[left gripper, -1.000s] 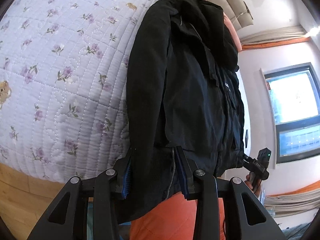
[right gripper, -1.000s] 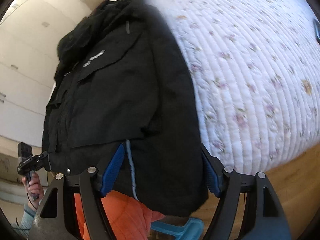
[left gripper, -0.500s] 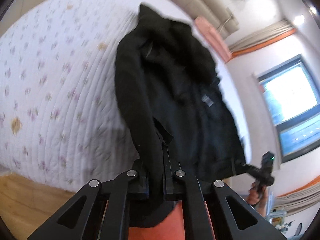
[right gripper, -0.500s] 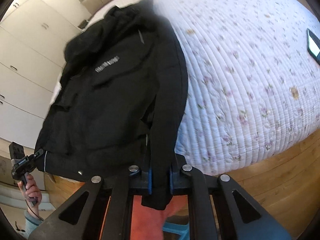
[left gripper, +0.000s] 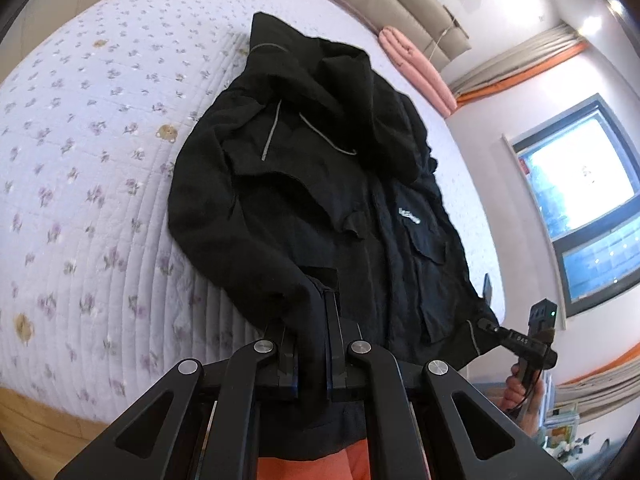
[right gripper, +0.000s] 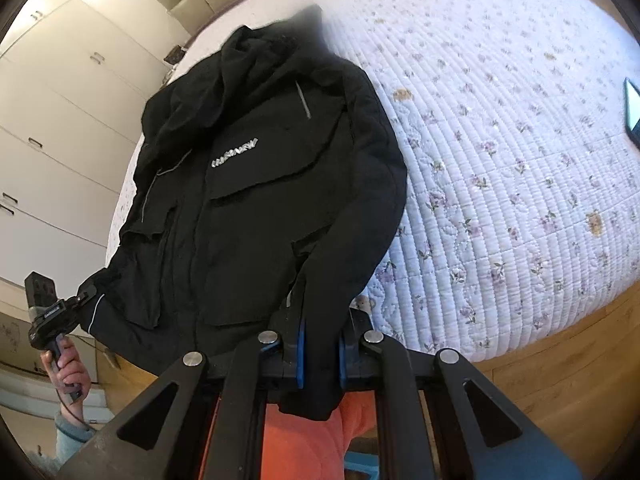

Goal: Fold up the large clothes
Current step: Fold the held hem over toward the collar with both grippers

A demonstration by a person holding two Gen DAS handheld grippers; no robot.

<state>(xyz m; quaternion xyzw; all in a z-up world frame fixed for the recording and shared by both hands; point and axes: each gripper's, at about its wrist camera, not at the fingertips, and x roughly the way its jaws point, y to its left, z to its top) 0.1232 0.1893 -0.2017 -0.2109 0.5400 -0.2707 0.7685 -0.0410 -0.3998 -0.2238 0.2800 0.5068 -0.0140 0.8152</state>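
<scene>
Jacket point(left gripper: 320, 208), black and hooded, lies front-up on the quilted bed point(left gripper: 88, 184). Left tool point(left gripper: 312, 344) pinches one sleeve cuff; right tool point(right gripper: 320, 344) pinches the other, both at the hem, near the bed's edge.

A bed fills most of both views, covered by a white quilted bedspread point(left gripper: 92, 184) with small purple flower print. Wood floor point(right gripper: 560, 368) runs along the near edge of the bed. At the far side a beige padded headboard point(left gripper: 404, 4), with a pink rolled pillow point(left gripper: 416, 68) below it. On the right wall, a dark-framed window point(left gripper: 580, 200), bright daylight coming through. On the left, cream wardrobe doors point(right gripper: 60, 128) with small handles.
</scene>
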